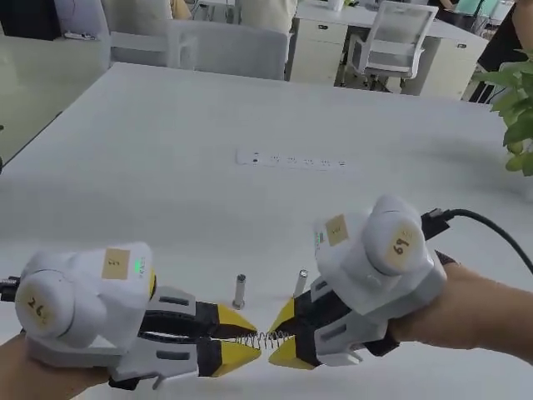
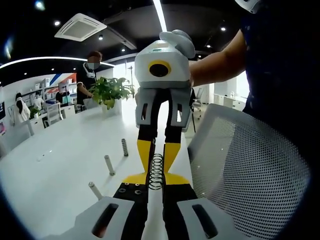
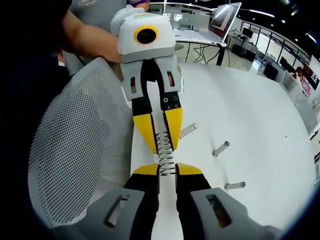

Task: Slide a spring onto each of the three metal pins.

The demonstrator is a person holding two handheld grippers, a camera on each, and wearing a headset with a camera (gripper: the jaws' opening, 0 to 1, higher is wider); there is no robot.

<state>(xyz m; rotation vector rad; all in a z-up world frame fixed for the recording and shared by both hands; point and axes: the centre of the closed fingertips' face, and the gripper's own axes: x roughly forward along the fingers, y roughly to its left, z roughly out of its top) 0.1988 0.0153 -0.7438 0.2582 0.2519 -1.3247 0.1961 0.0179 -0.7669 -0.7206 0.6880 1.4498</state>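
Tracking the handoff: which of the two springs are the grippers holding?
The spring stretched between the two grippers: the left gripper pinches one end, the right gripper the other. The other spring sits apart near the bare pins, touched by neither.

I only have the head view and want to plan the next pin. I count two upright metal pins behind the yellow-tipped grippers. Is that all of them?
Observer: No. The left gripper view shows three short grey metal pins standing in a row on the white table.
Operator: Is there a spare spring anywhere, besides the one held between the grippers?
Observer: Yes. In the right gripper view a loose steel coil spring lies on the table beside the left gripper.
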